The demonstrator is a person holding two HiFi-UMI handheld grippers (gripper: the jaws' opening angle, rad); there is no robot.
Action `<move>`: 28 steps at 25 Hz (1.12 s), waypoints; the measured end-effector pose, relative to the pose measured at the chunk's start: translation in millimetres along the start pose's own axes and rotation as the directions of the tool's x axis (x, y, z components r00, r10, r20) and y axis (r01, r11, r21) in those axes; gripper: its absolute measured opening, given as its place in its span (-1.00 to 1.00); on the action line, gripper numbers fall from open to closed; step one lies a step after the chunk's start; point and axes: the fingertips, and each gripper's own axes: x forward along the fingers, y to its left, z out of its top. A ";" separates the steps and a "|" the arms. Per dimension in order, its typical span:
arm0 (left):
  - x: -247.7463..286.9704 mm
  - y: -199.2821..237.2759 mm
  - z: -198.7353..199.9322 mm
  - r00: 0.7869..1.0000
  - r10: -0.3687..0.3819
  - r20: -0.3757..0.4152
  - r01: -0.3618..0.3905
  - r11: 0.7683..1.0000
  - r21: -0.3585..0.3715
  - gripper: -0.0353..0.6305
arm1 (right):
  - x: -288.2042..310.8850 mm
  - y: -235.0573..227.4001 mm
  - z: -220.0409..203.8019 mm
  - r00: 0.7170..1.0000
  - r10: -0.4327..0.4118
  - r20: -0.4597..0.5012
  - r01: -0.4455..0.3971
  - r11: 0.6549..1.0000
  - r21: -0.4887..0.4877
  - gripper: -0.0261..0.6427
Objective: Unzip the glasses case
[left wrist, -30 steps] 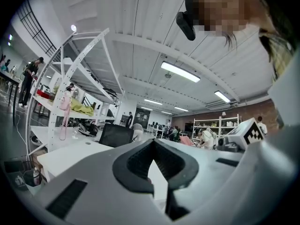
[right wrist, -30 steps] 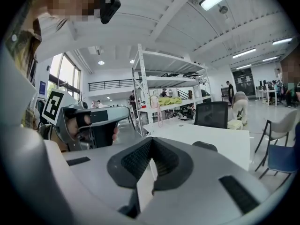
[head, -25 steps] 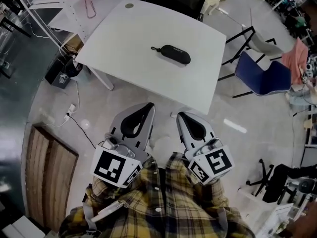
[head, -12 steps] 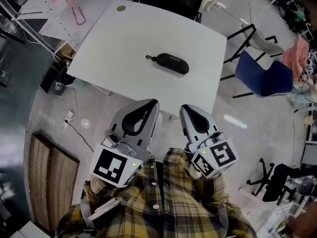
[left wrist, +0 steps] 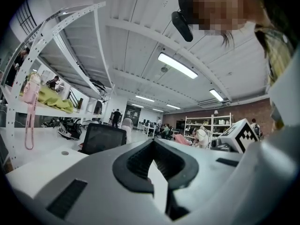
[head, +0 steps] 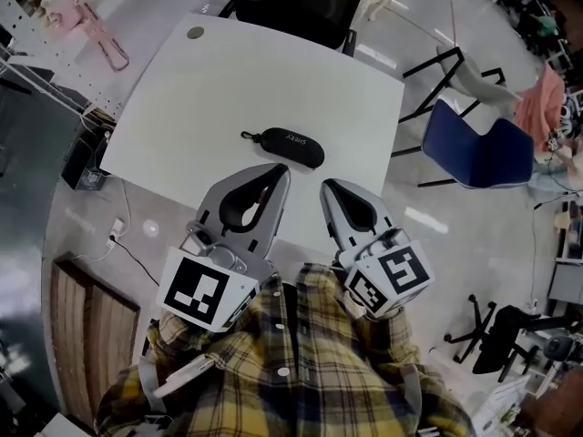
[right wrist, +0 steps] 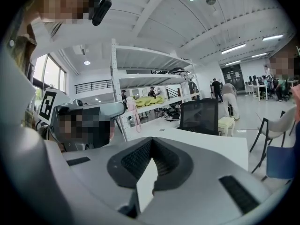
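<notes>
glasses case (head: 291, 147) just beyond left gripper (head: 276, 173), right gripper (head: 330, 189) (both closed, empty)

**Lighting and picture quality: indoor hall, overhead tube light, wide-angle capture.**

Head view: dim, low contrast, darker toward the corners, straight edges bowed. The white rectangular counter (head: 228, 89) is the brightest surface. The black oval glasses case (head: 291, 147) throws only a faint, soft shadow on it. A pale streak of glare lies on the glossy grey floor (head: 428, 224). Both gripper views: round fisheye frames with black corners and strongly curved lines. Long white ceiling tube lights (left wrist: 177, 65) burn out to plain white. Daylight enters through a tall window (right wrist: 52, 74) at the left of the right gripper view. Far background is small and soft.
</notes>
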 end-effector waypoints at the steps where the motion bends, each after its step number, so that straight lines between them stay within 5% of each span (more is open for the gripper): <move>1: 9.1 0.0 -0.7 1.000 -0.003 -0.005 0.003 1.000 -0.003 -0.87 | 1.8 -8.1 1.9 1.000 0.001 -0.001 -0.001 1.000 0.003 -0.93; 11: 66.3 3.1 -10.8 0.997 -0.033 -0.066 0.033 0.999 -0.006 -0.87 | 9.2 -62.7 8.6 1.000 -0.028 -0.003 0.028 0.998 0.050 -0.93; 28: 108.8 35.9 -35.2 0.974 -0.144 -0.177 0.145 0.989 -0.011 -0.88 | 37.1 -86.9 -2.1 0.990 -0.134 -0.039 0.138 0.984 0.111 -0.93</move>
